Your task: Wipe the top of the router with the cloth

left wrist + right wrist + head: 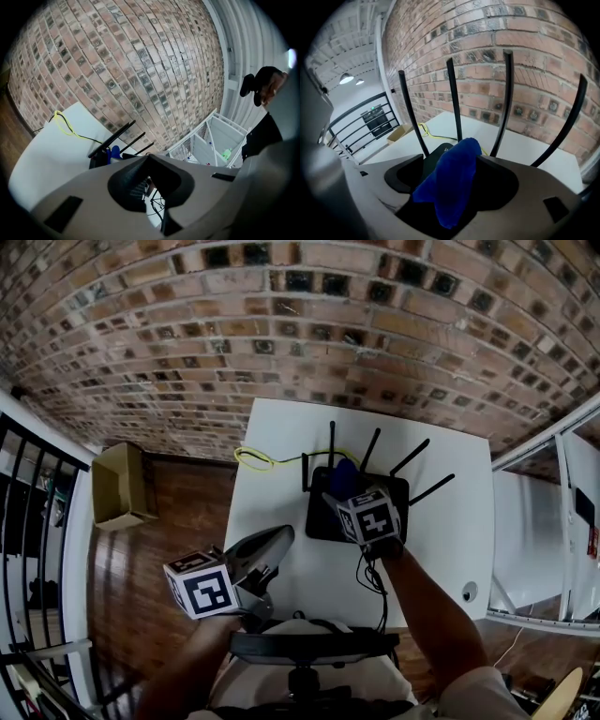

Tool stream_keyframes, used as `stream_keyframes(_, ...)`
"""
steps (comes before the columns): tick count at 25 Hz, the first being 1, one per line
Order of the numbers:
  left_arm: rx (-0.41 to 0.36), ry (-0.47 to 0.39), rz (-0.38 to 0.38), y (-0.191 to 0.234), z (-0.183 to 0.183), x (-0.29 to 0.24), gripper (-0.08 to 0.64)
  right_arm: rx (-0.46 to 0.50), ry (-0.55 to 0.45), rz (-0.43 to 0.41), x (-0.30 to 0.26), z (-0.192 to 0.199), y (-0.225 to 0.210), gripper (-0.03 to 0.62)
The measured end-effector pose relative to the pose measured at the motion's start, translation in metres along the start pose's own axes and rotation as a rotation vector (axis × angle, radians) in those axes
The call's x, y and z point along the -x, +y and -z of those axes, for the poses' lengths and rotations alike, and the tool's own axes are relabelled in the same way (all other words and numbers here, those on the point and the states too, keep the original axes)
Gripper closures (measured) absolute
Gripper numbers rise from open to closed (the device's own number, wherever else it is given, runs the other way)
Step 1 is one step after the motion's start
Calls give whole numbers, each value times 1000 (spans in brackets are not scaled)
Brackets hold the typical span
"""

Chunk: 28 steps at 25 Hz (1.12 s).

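Observation:
The black router [325,517] with several upright antennas [453,101] lies on the white table [272,442] near the brick wall. A blue cloth [345,474] rests over the router's top. My right gripper [345,487] is over the router, tilted down, jaws wide apart with the cloth [452,180] lying loosely between them; the pads do not press on it. My left gripper [277,540] hangs at the table's near left edge, pointing at the router [99,158], jaws together and empty. The cloth [114,152] peeks out beside the antennas.
A yellow cable [255,459] runs from the router's back along the table. Black cords [375,579] trail off the near edge. A cardboard box [122,486] sits on the wooden floor at the left. A white rack [534,521] stands at the right.

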<state>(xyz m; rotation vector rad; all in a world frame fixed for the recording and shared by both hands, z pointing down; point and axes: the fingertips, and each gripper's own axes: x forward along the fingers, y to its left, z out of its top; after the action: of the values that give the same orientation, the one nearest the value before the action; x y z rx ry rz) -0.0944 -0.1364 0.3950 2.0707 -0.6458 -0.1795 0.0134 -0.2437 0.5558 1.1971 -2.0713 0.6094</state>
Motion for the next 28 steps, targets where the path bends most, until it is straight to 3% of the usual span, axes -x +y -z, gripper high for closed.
stream_keyframes(5, 6, 7, -5, 1, 0, -1, 552, 222, -48, -22, 11, -12, 4, 198)
stream_keyframes(9, 8, 4, -5, 1, 0, -1, 552, 302, -8, -78, -3, 1, 3, 198)
stream_keyframes(13, 7, 1, -18, 4, -1, 2, 552, 206, 11, -136, -17, 19, 0, 221)
stream_keyframes(15, 9, 0, -23, 5, -2, 4, 552, 129, -17, -155, -16, 19, 3, 367)
stream_keyframes(18, 14, -6, -22, 7, -5, 6, 552, 88, -36, -119, -14, 13, 2, 414)
stream_keyframes(22, 14, -2, -29, 13, -6, 9, 552, 120, -63, -74, -9, -5, 8, 430)
stream_keyframes(28, 24, 3, -18, 13, -6, 8, 552, 121, -83, -141, -7, -29, 48, 434)
